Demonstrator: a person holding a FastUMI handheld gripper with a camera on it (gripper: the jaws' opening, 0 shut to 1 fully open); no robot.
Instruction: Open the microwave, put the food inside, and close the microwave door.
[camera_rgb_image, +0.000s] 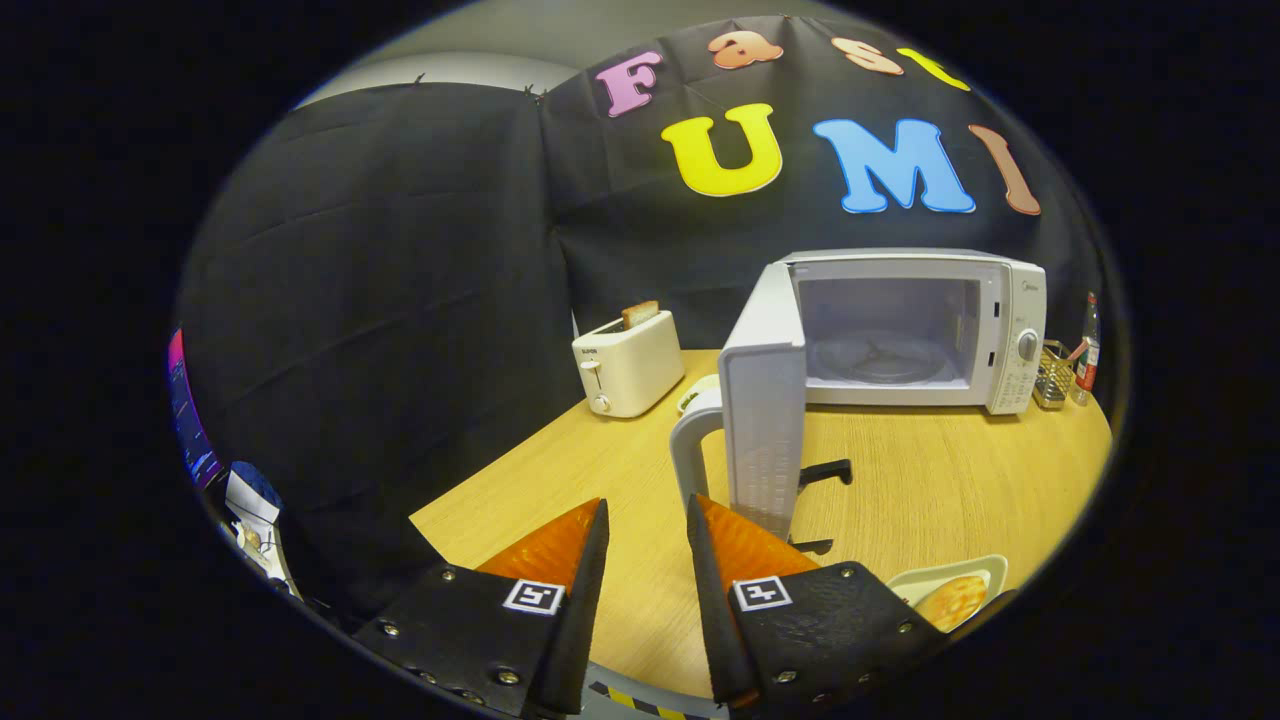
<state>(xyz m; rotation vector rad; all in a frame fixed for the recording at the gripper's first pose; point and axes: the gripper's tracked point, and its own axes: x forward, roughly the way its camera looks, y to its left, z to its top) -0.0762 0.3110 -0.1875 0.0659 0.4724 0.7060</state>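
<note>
A white microwave stands at the far right of the wooden table. Its door is swung wide open toward me, edge on, with the curved handle just ahead of my right finger. The cavity with its glass turntable is empty. The food, a round golden piece on a pale plate, lies on the table to the right of my fingers, partly hidden by the gripper body. My gripper is open, nothing between its fingers, hovering over the near table edge.
A white toaster with a slice of bread sticking up sits left of the microwave. A small dish lies behind the door. A wire rack and a bottle stand right of the microwave. Black clips rest on the table.
</note>
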